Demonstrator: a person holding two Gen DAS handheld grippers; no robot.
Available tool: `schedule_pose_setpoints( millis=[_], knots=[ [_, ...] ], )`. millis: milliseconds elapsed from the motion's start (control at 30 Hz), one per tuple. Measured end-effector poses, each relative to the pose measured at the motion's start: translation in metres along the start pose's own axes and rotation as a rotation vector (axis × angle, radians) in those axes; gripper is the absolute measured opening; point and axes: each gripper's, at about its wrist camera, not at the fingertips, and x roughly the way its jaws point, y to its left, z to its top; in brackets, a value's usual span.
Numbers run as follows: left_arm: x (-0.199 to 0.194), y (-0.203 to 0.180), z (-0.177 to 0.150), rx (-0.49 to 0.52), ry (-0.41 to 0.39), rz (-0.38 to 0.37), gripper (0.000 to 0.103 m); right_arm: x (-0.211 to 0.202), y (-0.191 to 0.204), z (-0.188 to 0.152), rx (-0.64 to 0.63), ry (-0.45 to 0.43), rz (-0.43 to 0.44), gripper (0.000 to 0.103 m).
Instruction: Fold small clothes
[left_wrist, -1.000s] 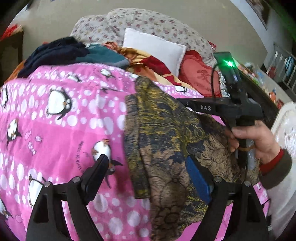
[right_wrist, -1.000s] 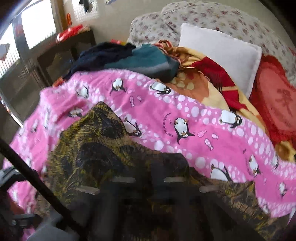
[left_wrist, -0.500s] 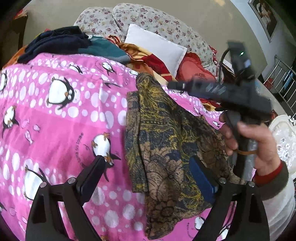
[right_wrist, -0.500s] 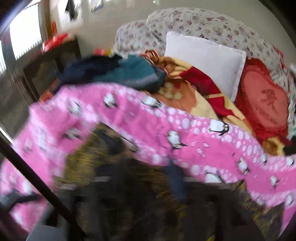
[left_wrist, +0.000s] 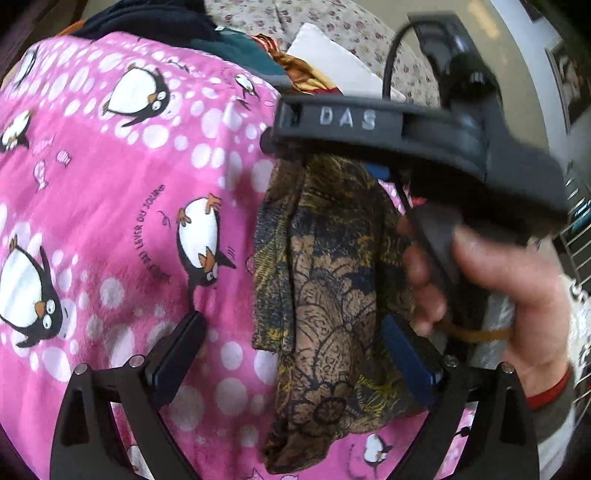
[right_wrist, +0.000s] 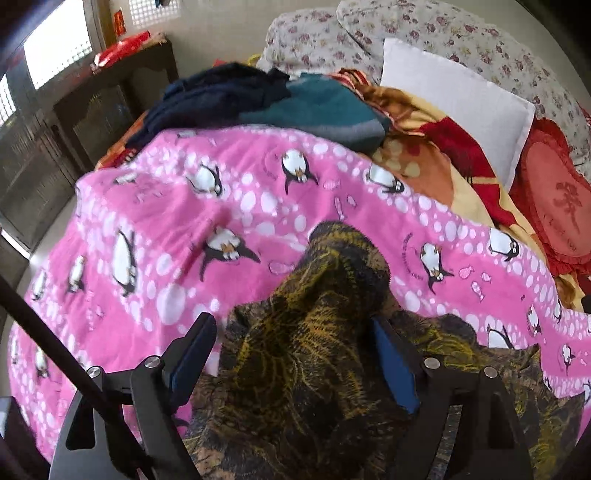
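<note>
Spread over the bed, the pink penguin blanket (right_wrist: 236, 206) carries the patterned garment (left_wrist: 332, 280), thin, limp cloth (likely light and slippery) best pinched at a folded edge, with left gripper (left_wrist: 295, 354) and right gripper (right_wrist: 291, 358) both gaping, holding nothing.

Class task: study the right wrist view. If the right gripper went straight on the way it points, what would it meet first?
Probably the patterned brown-and-yellow garment, whose raised fold sits between the open fingers of the right gripper. Beyond it lies the pink penguin blanket. Depth is hard to judge through the fisheye.
</note>
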Motion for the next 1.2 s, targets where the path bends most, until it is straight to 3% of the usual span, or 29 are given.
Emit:
schedule_pose_setpoints(
  millis=[133,400,733,800,933,1033,1133,1200],
  knots=[
    [0.004,0.000,-0.002,0.009,0.004,0.020,0.096,-0.003,-0.005,-0.002,0.019,-0.004,0.000,0.087],
    [0.011,-0.024,-0.018,0.128,-0.015,0.133,0.097,-0.009,-0.007,-0.008,0.006,0.005,-0.039,0.087],
    [0.017,-0.032,-0.017,0.134,-0.013,0.138,0.099,-0.012,-0.001,-0.009,-0.021,0.004,-0.079,0.085],
    [0.018,-0.033,-0.015,0.136,-0.013,0.140,0.099,-0.012,0.001,-0.009,-0.037,-0.005,-0.076,0.080],
    [0.024,-0.038,-0.015,0.158,-0.014,0.149,0.099,-0.015,0.007,-0.014,-0.078,-0.038,-0.052,0.055],
    [0.025,-0.042,-0.016,0.163,-0.027,0.139,0.098,-0.020,0.005,-0.016,-0.076,-0.053,-0.041,0.042],
    [0.021,-0.044,-0.016,0.157,-0.040,0.106,0.068,-0.027,-0.004,-0.017,-0.044,-0.065,-0.001,0.030],
    [0.020,-0.044,-0.014,0.154,-0.019,0.052,0.037,-0.036,-0.011,-0.019,-0.015,-0.081,0.035,0.023]
  ],
)
